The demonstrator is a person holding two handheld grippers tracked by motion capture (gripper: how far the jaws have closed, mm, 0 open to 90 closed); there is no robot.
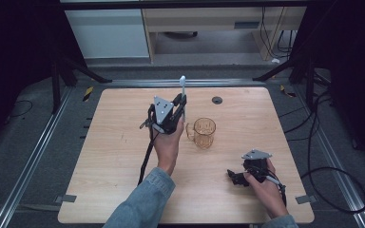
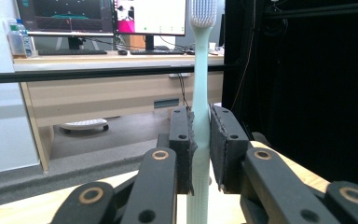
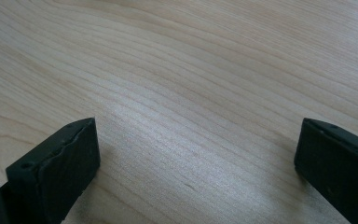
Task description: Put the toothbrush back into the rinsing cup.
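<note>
A pale toothbrush (image 1: pixel 182 86) stands upright, bristle head on top, with my left gripper (image 1: pixel 180 105) shut on its handle above the table's middle. In the left gripper view the toothbrush (image 2: pixel 200 88) rises between the two black jaws of the left gripper (image 2: pixel 200 140), which press on it from both sides. Just right of that gripper an amber glass mug (image 1: pixel 203 133) stands on the table, handle toward the left. My right gripper (image 1: pixel 235 176) rests low near the front right corner, pointing left. In its own view the right gripper (image 3: pixel 196 154) is open over bare wood.
The wooden table (image 1: pixel 123 156) has a small dark round grommet (image 1: pixel 217 100) near its far edge. Metal rails and cables run along the floor on both sides. A desk with monitors (image 2: pixel 102 16) stands beyond the table.
</note>
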